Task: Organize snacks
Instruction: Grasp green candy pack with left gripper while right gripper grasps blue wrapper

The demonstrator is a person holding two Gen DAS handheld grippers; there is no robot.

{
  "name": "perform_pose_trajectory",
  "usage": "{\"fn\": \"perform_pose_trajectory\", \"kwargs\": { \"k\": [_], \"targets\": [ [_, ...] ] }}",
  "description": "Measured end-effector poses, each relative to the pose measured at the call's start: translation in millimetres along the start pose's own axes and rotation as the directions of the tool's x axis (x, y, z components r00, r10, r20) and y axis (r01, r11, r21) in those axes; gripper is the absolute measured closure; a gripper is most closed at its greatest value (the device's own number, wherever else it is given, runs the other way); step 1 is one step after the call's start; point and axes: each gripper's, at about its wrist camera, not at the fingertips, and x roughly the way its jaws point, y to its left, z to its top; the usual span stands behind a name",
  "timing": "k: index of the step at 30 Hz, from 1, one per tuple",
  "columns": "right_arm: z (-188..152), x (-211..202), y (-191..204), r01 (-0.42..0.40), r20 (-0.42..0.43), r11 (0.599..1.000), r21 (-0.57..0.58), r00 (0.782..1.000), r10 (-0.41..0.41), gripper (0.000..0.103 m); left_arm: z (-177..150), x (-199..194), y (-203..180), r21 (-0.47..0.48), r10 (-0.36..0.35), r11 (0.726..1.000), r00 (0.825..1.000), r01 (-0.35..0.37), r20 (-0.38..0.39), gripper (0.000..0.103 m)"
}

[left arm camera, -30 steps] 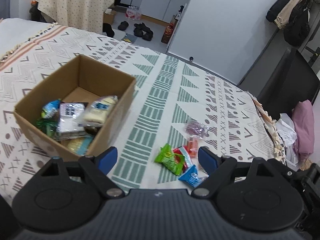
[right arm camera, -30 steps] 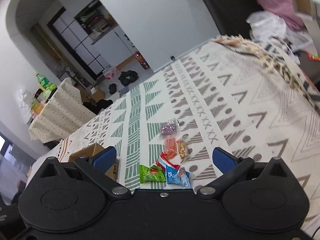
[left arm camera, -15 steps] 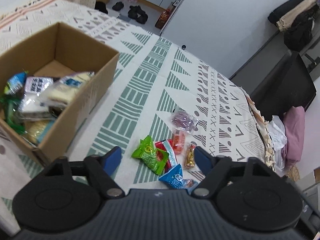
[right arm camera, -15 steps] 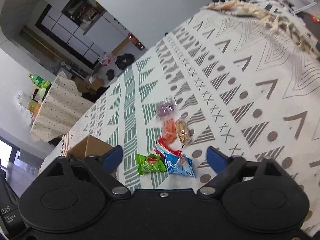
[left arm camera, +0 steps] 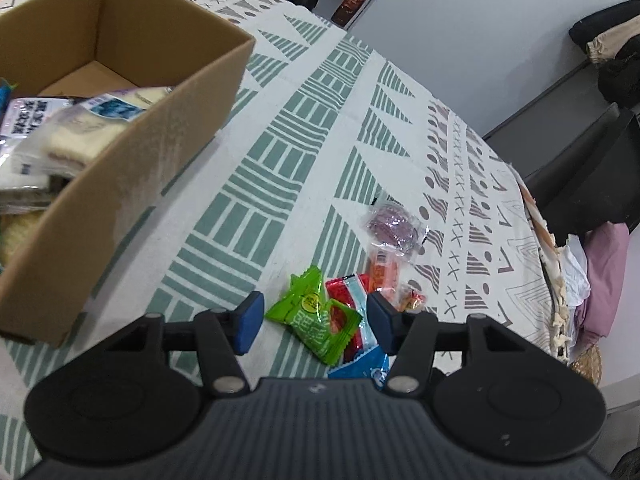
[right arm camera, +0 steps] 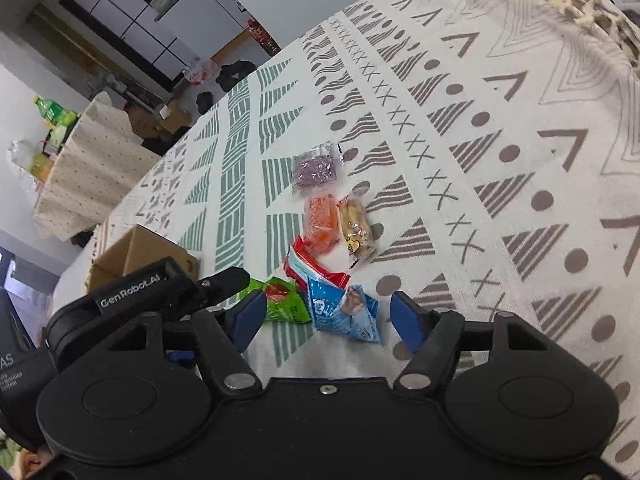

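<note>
Cardboard box [left arm camera: 120, 152] with packets, left of the left gripper [left arm camera: 314, 320], fingers spread around the green snack packet [left arm camera: 316, 320]; right gripper [right arm camera: 328, 320], fingers likewise released, bracketing the blue snack packet [right arm camera: 344, 314] on the patterned cloth [right arm camera: 480, 160].

I see a worktop [left arm camera: 304, 128] under a patterned cloth [right arm camera: 460, 128]. On it: cardboard box [left arm camera: 132, 152] at left, then a loose cluster of snacks: green packet [left arm camera: 316, 320], red packet [right arm camera: 316, 268], blue packet [right arm camera: 344, 312], orange packet [right arm camera: 320, 216], tan packet [right arm camera: 354, 228], purple packet [left arm camera: 394, 226].
</note>
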Motion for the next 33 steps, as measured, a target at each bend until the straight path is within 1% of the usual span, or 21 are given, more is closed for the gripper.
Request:
{"fn": "perform_pose_trajectory", "kwargs": {
  "k": [5, 8, 11, 13, 14, 15, 16, 17, 18, 19, 22, 28, 33],
  "targets": [
    [-1, 16, 0, 0.023, -0.038, 1.000, -0.020, 0.999, -0.023, 0.036, 0, 13, 1, 0.012, 0.005, 1.000, 1.000, -0.005, -0.017, 0.047],
    [-2, 25, 1, 0.037, -0.056, 0.999, -0.035, 0.998, -0.039, 0.036, -1, 20, 1, 0.015, 0.005, 1.000, 0.999, -0.005, -0.040, 0.047],
    [-4, 32, 3, 0.051, -0.068, 0.997, -0.056, 0.996, -0.054, 0.036, -4, 22, -2, 0.043, 0.012, 0.999, 0.999, -0.010, -0.051, 0.048],
    [-6, 35, 5, 0.061, -0.062, 0.995, -0.076, 0.996, -0.066, 0.038, -6, 22, -3, 0.057, 0.013, 0.998, 0.999, -0.010, -0.052, 0.048],
    [-6, 36, 6, 0.066, -0.056, 0.994, -0.088, 0.996, -0.072, 0.040, -6, 23, -3, 0.059, 0.014, 0.998, 0.998, -0.011, -0.053, 0.049],
    [-5, 36, 7, 0.071, -0.051, 0.992, -0.100, 0.996, -0.077, 0.042, -7, 23, -3, 0.058, 0.019, 0.998, 0.998, -0.016, -0.053, 0.052],
    [-5, 37, 7, 0.079, -0.046, 0.991, -0.111, 0.995, -0.084, 0.048, -7, 23, -2, 0.058, 0.024, 0.998, 0.998, -0.021, -0.054, 0.055],
    [-5, 37, 7, 0.084, -0.042, 0.989, -0.120, 0.995, -0.089, 0.056, -6, 23, -2, 0.058, 0.024, 0.998, 0.998, -0.021, -0.056, 0.057],
    [-5, 37, 8, 0.084, -0.042, 0.988, -0.129, 0.995, -0.090, 0.060, -5, 22, -1, 0.055, 0.026, 0.998, 0.998, -0.023, -0.058, 0.062],
    [-5, 37, 8, 0.080, -0.044, 0.987, -0.138, 0.995, -0.087, 0.064, -4, 22, 0, 0.052, 0.028, 0.998, 0.998, -0.024, -0.062, 0.064],
    [-7, 34, 13, 0.061, -0.042, 0.984, -0.167, 0.997, -0.069, 0.069, -3, 18, 2, 0.036, 0.012, 0.999, 0.998, -0.010, -0.060, 0.066],
    [-4, 20, 21, 0.016, -0.002, 0.984, -0.178, 1.000, -0.017, 0.070, 2, -5, -2, 0.053, -0.003, 0.999, 1.000, 0.003, -0.015, 0.067],
    [-4, 10, 29, -0.018, 0.020, 0.980, -0.196, 1.000, 0.022, 0.070, 10, -28, -7, 0.074, 0.002, 0.997, 1.000, -0.004, 0.028, 0.067]
  ]
}}
